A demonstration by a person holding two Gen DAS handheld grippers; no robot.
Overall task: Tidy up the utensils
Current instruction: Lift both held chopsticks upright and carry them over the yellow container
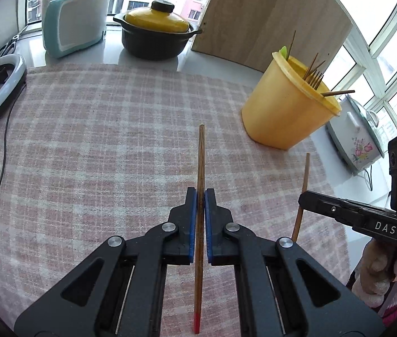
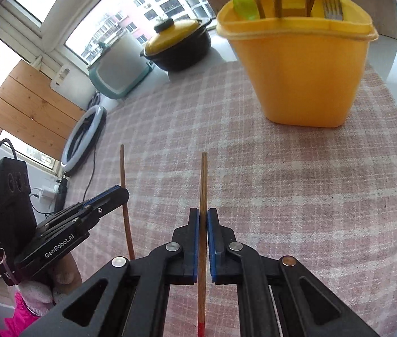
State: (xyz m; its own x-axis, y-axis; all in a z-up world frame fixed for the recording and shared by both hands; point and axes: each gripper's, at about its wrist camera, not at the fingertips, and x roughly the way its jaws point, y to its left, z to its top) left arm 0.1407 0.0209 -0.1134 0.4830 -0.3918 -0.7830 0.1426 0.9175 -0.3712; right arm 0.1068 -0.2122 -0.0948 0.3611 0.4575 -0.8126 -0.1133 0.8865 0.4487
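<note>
Chopstick pinched between left tool pads

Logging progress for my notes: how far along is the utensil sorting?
Done: chopsticks, a fork and a green utensil already stand in the yellow holder. In hand: left gripper and right gripper each clamp one chopstick. Left: dropping both in; none lie on the checked cloth.

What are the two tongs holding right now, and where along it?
Each holds one wooden chopstick: left tongs pinch theirs along the shaft, toward the red-tipped end; right tongs grip theirs likewise.
</note>
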